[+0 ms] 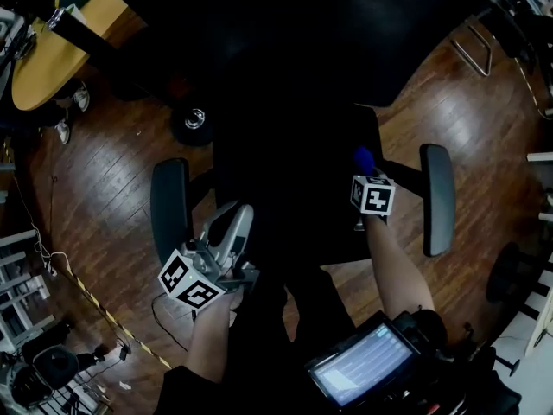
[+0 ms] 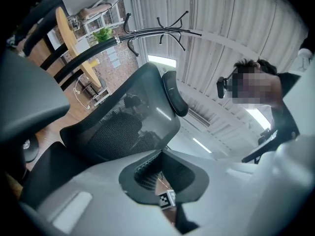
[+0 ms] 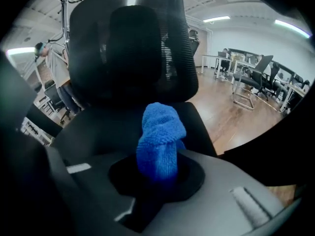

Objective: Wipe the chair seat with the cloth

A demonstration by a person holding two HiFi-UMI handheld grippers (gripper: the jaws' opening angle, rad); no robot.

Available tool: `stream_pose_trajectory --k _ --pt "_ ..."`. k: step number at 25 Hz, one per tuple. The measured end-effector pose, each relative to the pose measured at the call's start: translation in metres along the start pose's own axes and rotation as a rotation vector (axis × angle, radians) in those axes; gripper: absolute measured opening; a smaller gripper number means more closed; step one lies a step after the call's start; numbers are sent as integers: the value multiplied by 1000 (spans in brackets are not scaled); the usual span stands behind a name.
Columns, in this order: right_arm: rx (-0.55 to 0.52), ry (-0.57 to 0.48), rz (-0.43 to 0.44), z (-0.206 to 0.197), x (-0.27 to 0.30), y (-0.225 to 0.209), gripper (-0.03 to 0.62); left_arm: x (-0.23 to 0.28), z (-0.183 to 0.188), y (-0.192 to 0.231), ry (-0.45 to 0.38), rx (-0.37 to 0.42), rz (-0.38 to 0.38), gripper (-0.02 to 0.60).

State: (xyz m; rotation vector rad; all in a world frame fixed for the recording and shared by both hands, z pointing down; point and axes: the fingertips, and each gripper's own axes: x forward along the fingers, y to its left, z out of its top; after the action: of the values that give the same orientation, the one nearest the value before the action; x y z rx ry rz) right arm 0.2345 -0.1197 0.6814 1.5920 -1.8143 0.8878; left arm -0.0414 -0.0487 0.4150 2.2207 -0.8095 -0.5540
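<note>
A black office chair fills the middle of the head view, its seat (image 1: 294,206) between two grey armrests (image 1: 170,210) (image 1: 438,197). My right gripper (image 1: 365,164) is over the seat's right part, shut on a bunched blue cloth (image 1: 362,157). In the right gripper view the cloth (image 3: 158,139) sticks up out of the gripper (image 3: 157,168), with the seat (image 3: 98,127) and mesh backrest (image 3: 133,48) beyond. My left gripper (image 1: 237,221) hovers near the seat's front left, shut and holding nothing. The left gripper view shows that gripper (image 2: 162,181) aimed at the backrest (image 2: 123,127) and headrest (image 2: 174,95).
A round wooden table (image 1: 47,50) stands far left, a chair caster (image 1: 192,121) behind the seat. Cables (image 1: 52,258) trail over the wooden floor. A lit screen (image 1: 363,366) sits at the bottom. A coat stand (image 2: 162,31) and a person (image 2: 280,112) show nearby; more chairs and desks (image 3: 256,77) stand far right.
</note>
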Motion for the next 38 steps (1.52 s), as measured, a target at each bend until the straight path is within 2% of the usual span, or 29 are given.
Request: stream_pose_trajectory --k 2,5,9,11,14,17,19,23,27,31,34,38 --pt "-42 -6 78 5 5 38 44 -3 3 0 -13 1 7 -8" --pt "-68 10 256 6 14 134 44 -16 12 2 -40 9 34 -8" --pt "-79 71 468 -13 15 269 44 -29 20 6 -61 24 63 -8" --pt "-90 94 555 -27 10 322 44 -29 18 5 -57 30 64 -8" --pt "-55 171 637 -59 8 363 44 -27 15 5 -51 21 57 -8" --pt "-16 239 663 -88 12 372 44 -27 12 4 -44 15 42 -8" --pt "-32 227 643 -93 16 364 44 -28 10 6 -36 11 39 -8" --pt "-147 82 513 -67 18 308 44 -23 5 3 -30 -1 33 -8" --pt "-129 90 386 -65 13 228 44 -10 -4 -4 -8 -12 10 -8" --pt "-142 77 232 -60 7 122 44 6 -15 -3 -1 -50 -4 -8" --pt "-90 73 111 -58 -13 47 44 14 -22 -8 6 -69 -16 -8" --pt "-89 58 33 -55 -34 -2 44 24 -30 -13 23 -67 -23 -8"
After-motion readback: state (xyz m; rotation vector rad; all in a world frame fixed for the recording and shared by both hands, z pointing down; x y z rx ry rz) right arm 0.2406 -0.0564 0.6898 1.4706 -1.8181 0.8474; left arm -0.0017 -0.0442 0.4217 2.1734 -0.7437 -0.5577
